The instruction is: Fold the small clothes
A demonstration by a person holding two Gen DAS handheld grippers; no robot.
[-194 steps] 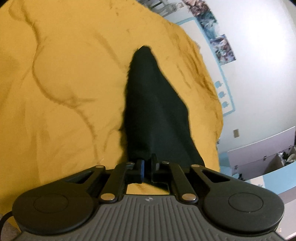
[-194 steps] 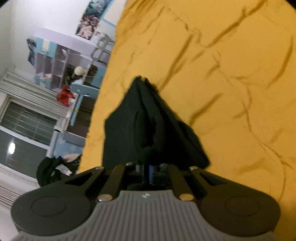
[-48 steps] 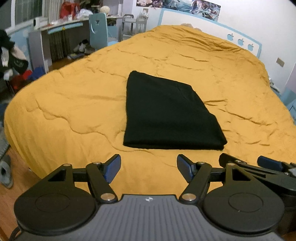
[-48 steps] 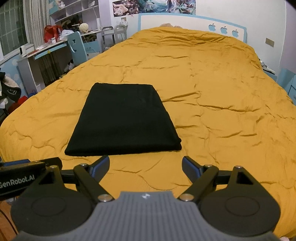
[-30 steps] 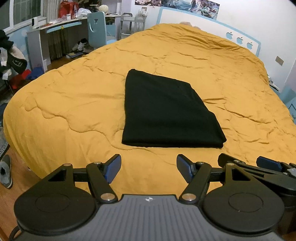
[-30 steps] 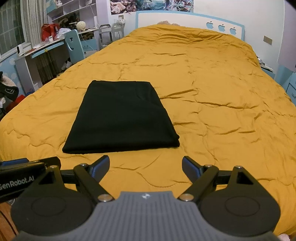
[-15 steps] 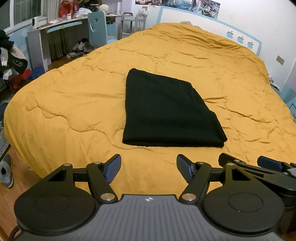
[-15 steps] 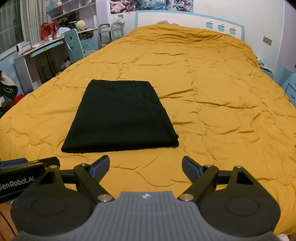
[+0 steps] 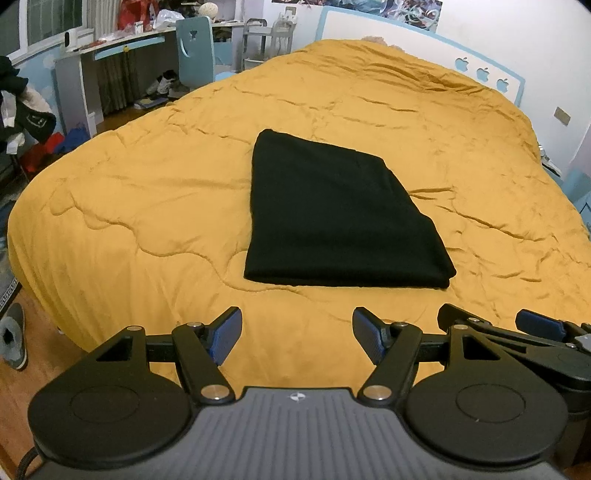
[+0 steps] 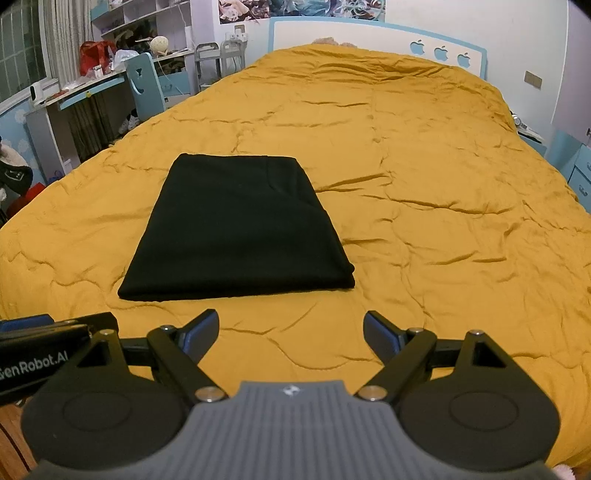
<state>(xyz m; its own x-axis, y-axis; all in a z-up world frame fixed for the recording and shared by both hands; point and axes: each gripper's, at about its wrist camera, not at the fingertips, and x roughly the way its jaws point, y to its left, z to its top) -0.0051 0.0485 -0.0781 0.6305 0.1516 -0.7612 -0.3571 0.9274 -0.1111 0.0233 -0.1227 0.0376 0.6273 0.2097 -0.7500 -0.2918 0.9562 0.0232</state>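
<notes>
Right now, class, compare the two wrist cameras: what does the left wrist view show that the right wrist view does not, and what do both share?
Only the left wrist view shows the grey slipper on the wooden floor, and the right gripper entering at its right edge.

Only the right wrist view shows the wall shelves above the desk, and the left gripper's black body with white lettering at its left edge.

Both share the folded black garment lying flat on the yellow quilt, the blue chair, and the bed's headboard. Both grippers stand open and empty, short of the garment.
</notes>
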